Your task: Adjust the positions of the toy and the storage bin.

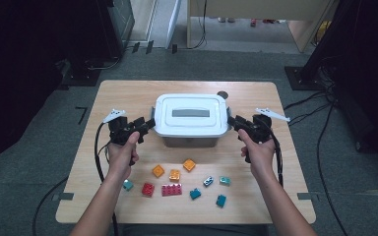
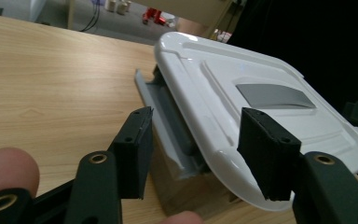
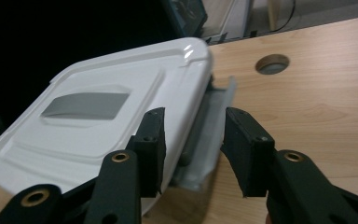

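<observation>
A white-lidded storage box (image 1: pixel 191 118) stands at the table's middle, a grey panel in its lid. My left gripper (image 1: pixel 147 125) is at its left end and my right gripper (image 1: pixel 232 122) at its right end, both about level. In the left gripper view the left gripper (image 2: pixel 200 156) straddles the lid's corner (image 2: pixel 223 107) and the grey side latch (image 2: pixel 168 121). From the right gripper's camera, the right gripper (image 3: pixel 193 149) straddles the other latch (image 3: pixel 205 135) and the lid's edge (image 3: pixel 121 116). Both pairs of pads stand apart, and I see no firm press.
Several loose bricks lie in front of the box: orange ones (image 1: pixel 174 175), a red one (image 1: pixel 148 189), a pink plate (image 1: pixel 172 190) and teal ones (image 1: pixel 195 193). A cable hole (image 1: pixel 222 94) sits behind the box. Bare wood (image 1: pixel 123 98) lies to both sides.
</observation>
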`<action>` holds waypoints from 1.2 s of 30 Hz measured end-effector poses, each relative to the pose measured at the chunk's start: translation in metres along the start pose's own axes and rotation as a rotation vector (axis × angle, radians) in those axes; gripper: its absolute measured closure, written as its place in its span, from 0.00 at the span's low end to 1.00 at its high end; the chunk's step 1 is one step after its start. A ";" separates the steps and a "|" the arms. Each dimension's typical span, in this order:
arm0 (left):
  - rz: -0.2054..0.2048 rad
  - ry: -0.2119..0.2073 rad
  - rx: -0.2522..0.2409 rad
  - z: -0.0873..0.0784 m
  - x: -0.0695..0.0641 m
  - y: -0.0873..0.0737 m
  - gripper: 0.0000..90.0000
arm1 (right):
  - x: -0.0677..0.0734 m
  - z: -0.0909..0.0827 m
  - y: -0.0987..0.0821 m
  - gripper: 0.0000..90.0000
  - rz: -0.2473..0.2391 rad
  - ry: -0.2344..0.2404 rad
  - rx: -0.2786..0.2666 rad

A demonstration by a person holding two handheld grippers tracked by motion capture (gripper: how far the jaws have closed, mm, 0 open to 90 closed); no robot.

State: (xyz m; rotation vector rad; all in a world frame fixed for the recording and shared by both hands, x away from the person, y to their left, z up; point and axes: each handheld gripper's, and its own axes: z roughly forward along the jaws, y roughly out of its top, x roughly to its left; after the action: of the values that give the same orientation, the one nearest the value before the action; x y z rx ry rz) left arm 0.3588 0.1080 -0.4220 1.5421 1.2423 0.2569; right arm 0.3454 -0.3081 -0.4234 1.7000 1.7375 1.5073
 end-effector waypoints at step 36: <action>-0.055 0.037 0.133 0.011 0.008 -0.012 0.88 | -0.001 0.018 -0.014 0.92 0.155 -0.052 0.080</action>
State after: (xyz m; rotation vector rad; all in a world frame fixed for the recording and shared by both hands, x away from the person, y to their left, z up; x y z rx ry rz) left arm 0.3636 0.1057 -0.4391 1.6200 1.3516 0.1711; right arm 0.3523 -0.2974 -0.4427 1.9366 1.6944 1.4592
